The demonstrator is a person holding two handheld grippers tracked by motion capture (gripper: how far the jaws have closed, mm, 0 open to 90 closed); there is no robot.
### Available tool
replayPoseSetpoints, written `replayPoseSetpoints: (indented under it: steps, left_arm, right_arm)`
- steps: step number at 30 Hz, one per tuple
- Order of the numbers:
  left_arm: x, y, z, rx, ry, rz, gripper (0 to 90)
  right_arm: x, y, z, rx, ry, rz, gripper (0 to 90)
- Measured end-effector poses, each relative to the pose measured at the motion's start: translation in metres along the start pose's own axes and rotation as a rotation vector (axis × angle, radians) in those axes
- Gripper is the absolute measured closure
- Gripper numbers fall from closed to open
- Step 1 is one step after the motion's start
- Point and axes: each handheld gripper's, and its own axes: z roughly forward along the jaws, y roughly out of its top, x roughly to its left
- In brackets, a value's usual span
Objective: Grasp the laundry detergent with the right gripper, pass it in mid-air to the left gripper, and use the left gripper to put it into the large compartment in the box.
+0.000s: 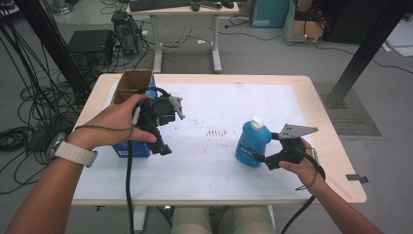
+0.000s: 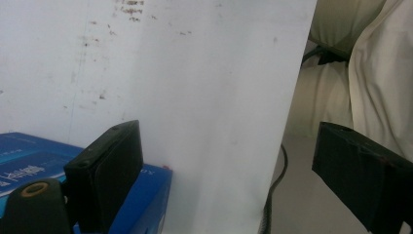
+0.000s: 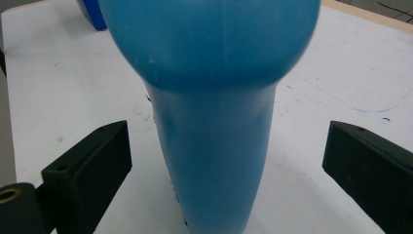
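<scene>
A blue plastic bottle [image 1: 252, 142] with a white cap stands upright on the white mat [image 1: 214, 161] at the right. My right gripper [image 1: 256, 157] reaches it from the right, low on its body. In the right gripper view the bottle [image 3: 214, 146] stands between the two jaws with a gap on each side, so the gripper [image 3: 226, 165] is open. My left gripper [image 1: 163, 146] is held above the mat at the left, beside a blue carton [image 1: 139, 148]. Its jaws [image 2: 229, 165] stand wide apart around nothing, with the carton's corner [image 2: 146, 195] by the left jaw.
The carton's open top [image 1: 132, 84] is brown inside and sits near the table's far left corner. The table's near edge [image 2: 282, 146] and the person's light trousers [image 2: 370, 87] lie ahead of the left jaws. Cables, a desk and black frame posts surround the table.
</scene>
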Motion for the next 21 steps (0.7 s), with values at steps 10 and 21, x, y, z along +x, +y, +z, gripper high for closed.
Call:
replayPoseSetpoints:
  steps: [10,21]
  left_arm:
    - [0.0005,-0.001,0.0004,-0.002,0.001,-0.006,11.6]
    - [0.0008,-0.0012,0.0012,0.002,0.0,-0.009,11.6]
  right_arm:
    - [0.0016,-0.0002,0.0056,-0.002,0.003,0.006,4.8]
    - [0.0013,-0.0031,0.0104,-0.017,0.003,0.004,5.9]
